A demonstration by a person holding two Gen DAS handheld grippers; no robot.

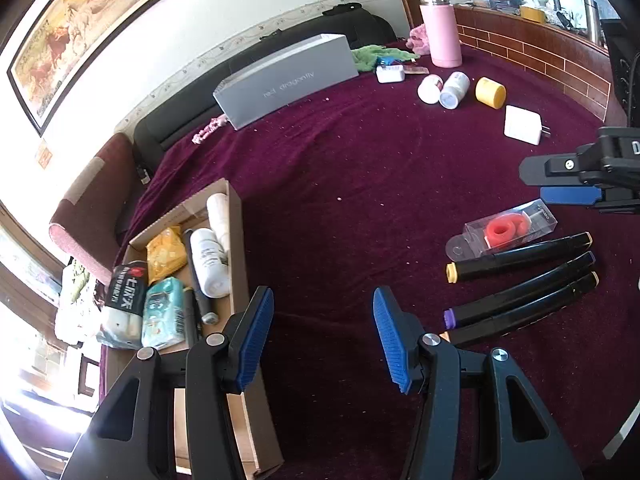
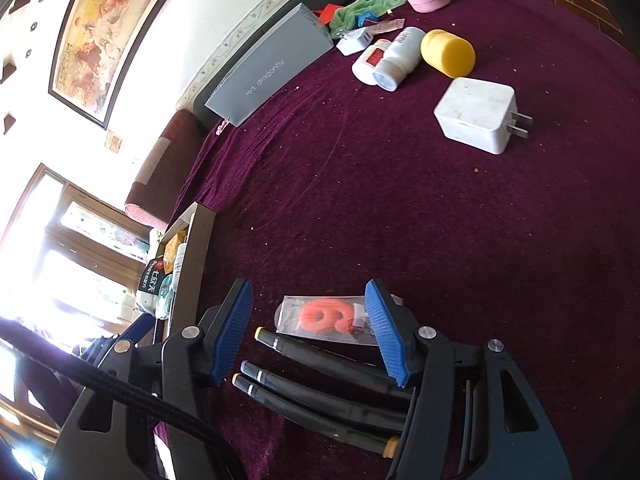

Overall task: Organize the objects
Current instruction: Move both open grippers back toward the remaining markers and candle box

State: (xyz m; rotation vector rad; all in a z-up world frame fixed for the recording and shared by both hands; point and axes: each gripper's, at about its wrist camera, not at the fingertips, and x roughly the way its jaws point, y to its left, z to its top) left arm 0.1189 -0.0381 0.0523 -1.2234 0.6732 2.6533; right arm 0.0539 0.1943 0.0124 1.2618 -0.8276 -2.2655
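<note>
Task was partly done: cardboard box already held soft packets and white bottles. Left out on the fuzzy maroon cloth: three slim black markers, a clear pack with an orange ring, white charger, pill bottles, yellow tub. Left gripper parted, empty, beside the box. Right gripper parted over the markers, gripping nothing

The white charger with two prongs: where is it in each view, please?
Left wrist view: white charger far right, upper middle, on the purple cloth.
Right wrist view: white charger upper right, much larger, prongs pointing right.
Shared landmark: the yellow cylinder lies just beyond it in both.
</note>
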